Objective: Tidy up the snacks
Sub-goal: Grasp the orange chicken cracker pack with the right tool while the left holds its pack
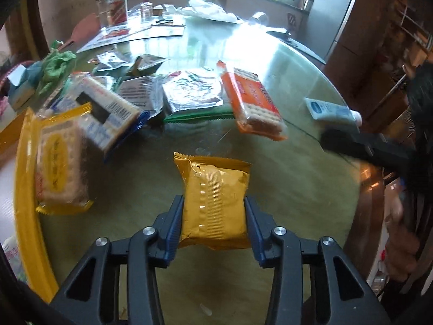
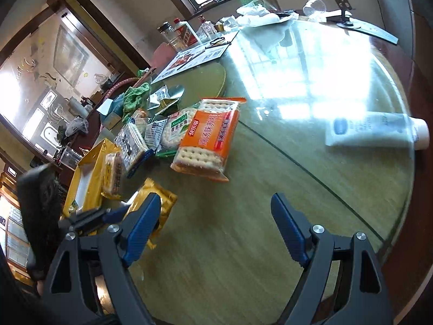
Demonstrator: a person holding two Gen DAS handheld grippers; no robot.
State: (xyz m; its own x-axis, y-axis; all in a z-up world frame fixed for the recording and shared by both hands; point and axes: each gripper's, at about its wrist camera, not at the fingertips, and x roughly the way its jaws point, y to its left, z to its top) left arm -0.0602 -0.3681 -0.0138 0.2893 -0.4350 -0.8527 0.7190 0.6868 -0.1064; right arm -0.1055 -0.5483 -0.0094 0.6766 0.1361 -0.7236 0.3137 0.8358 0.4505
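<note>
Nearest in the left wrist view, the left gripper (image 1: 214, 211) was clamped on a gold foil snack packet (image 1: 215, 203), its blue pads pressing both sides of the packet and holding it above the glass-topped round table (image 1: 297, 178) near the near edge. The right gripper (image 2: 213, 226) hung with its jaws wide apart and nothing between them, over bare glass by the same edge. At the table's left edge stood a yellow cardboard box (image 1: 24, 178), and one yellow pack of crackers (image 1: 61, 168) lay at or against its rim; whether it sat fully inside could not be told. Judging by that, the sorting looked barely begun. Farther in, toward the middle, the rest lay loose: a blue-trimmed clear cracker pack (image 1: 108, 111), a green-edged clear biscuit pack (image 1: 193, 94) and an orange pack of square crackers (image 1: 251, 100), with silvery wrappers (image 1: 130, 63) behind them. A white tube with a blue label (image 1: 333, 111) lay apart at the right edge.
</note>
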